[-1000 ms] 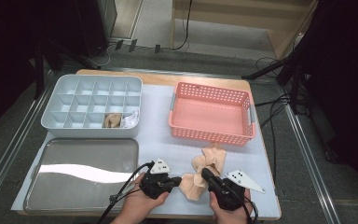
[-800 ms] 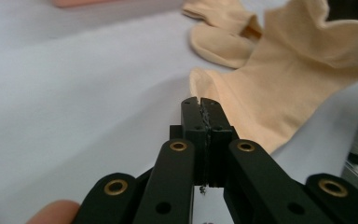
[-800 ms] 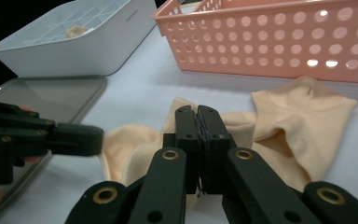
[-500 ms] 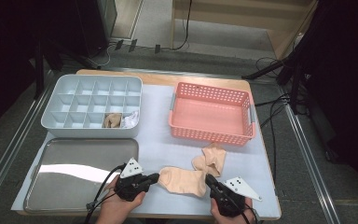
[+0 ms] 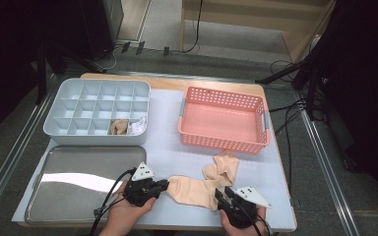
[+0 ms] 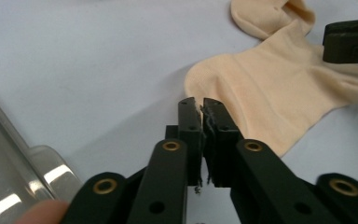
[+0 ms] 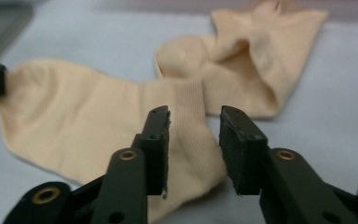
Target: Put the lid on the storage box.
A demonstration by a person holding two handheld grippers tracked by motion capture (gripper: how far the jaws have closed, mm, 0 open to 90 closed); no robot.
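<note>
While the left tool [image 6: 200, 105] has its two jaws pressed together, it seems to pinch only the very edge of the sock [image 6: 270, 88]. That is a tiny bite. If the hand pulls hard or fast, the edge could slip out and the sock would stay behind.

The right tool [image 7: 195, 116] has just been opening its jaws. They stand apart now, with the ribbed end of the sock between them, but they do not press on it. So this end is free. If the left tool tugs now, the whole sock could slide across the worktop [image 5: 177, 157] and not stay flat.

The sock lies flat on the worktop between the two tools, near the front edge. Its ribbed end touches the other sock [image 5: 221, 169], which lies crumpled just behind it. A pull could drag that one along too. If the right tool shuts again a bit too far forward, it might grab both socks at once.

The tray [image 5: 44, 196] sits close beside the left tool, so a wide swing of that hand could bump its rim. The basket [image 5: 224, 118] is farther back, and looks safe.
</note>
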